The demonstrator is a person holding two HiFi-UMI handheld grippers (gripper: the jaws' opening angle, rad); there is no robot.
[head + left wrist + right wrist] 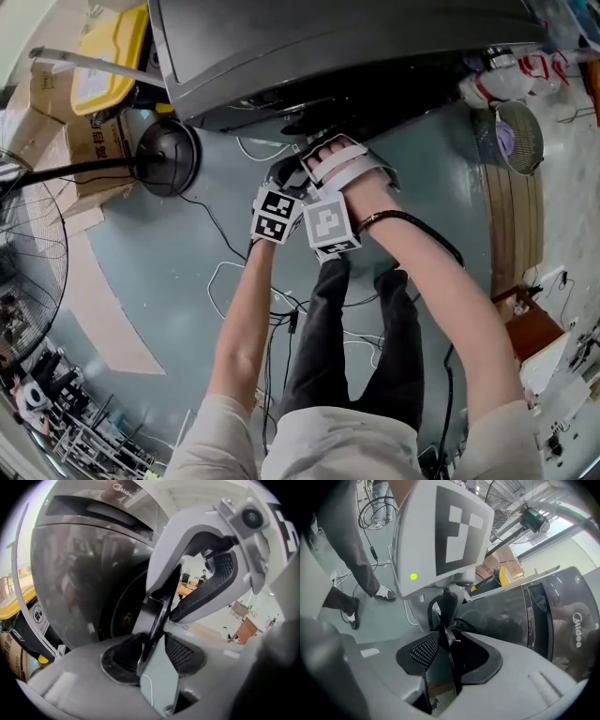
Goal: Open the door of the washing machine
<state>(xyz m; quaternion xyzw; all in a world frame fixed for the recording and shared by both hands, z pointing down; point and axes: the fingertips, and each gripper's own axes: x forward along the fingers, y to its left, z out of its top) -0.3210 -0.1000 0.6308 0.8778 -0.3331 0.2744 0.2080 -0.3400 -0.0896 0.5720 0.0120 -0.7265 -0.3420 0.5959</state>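
The dark grey washing machine (328,47) fills the top of the head view, and both grippers sit close together at its front. A thin dark door edge (157,616) stands between my left gripper's (152,653) jaws, and a gap shows beside it, so that gripper is open. In the head view the left gripper (281,178) is just left of the right gripper (319,150). The right gripper (450,656) is closed on the same door edge (449,634). Its marker cube fills the top of the right gripper view.
A black round fan base (167,157) stands on the floor left of the machine, with a fan cage (23,253) further left. A yellow bin (112,56) and cardboard boxes (84,141) sit behind. Cables (244,281) trail by the person's legs (366,328). Wooden boards (514,216) lie on the right.
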